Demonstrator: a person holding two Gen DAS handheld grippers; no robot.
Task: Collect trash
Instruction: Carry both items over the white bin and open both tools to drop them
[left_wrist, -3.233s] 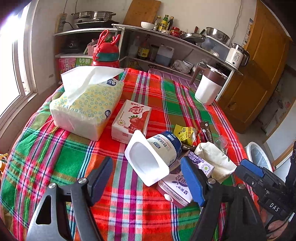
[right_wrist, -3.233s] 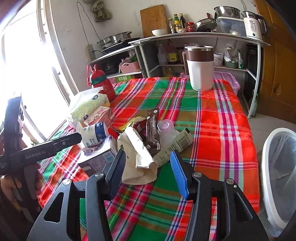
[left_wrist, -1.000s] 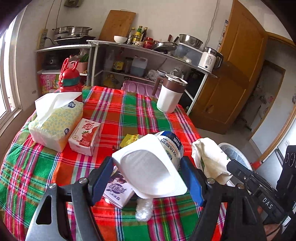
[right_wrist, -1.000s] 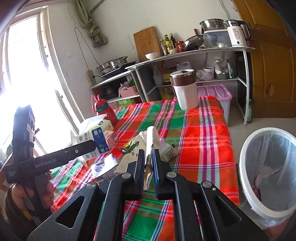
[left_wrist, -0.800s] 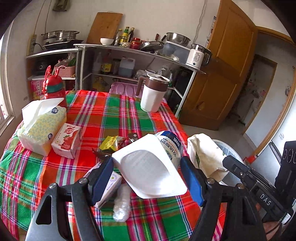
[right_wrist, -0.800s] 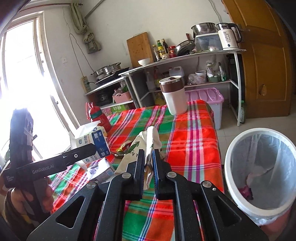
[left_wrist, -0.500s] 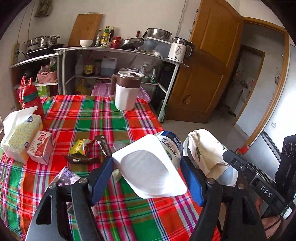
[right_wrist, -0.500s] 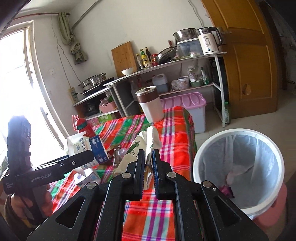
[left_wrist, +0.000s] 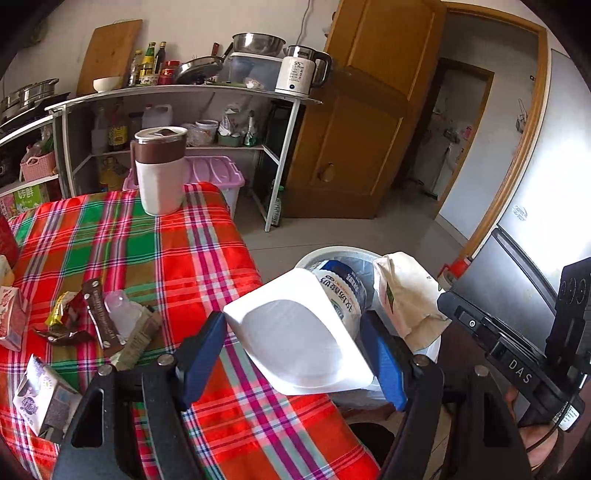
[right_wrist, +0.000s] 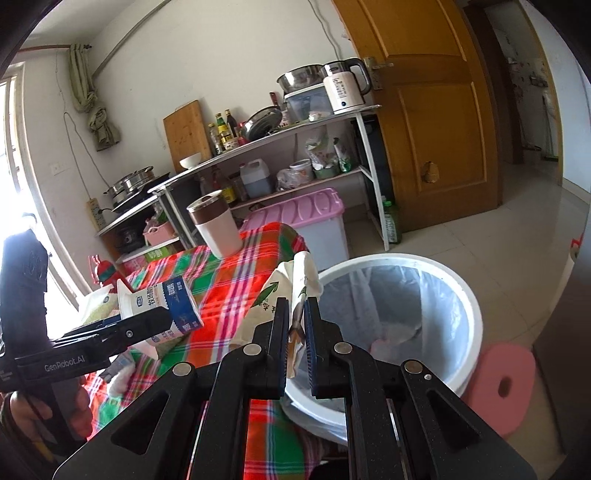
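woven plaid tablecloth (left_wrist: 177, 258); glossy plastic cup (left_wrist: 306, 332); creased paper bag (left_wrist: 406, 295)

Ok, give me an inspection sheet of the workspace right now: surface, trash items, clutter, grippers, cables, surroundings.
Surface: plaid tablecloth covers the table.
Job's things: yogurt cup and paper bag are held near the white bin; wrappers and a small carton lie on the cloth.
Clutter: brown-lidded jug stands upright at the far edge.
Grippers: left gripper jaws clamp the yogurt cup; right gripper jaws are shut on the paper bag.
Cables: one cord hangs down the wall.
Surroundings: shelf rack with cookware, wooden door, pink stool.
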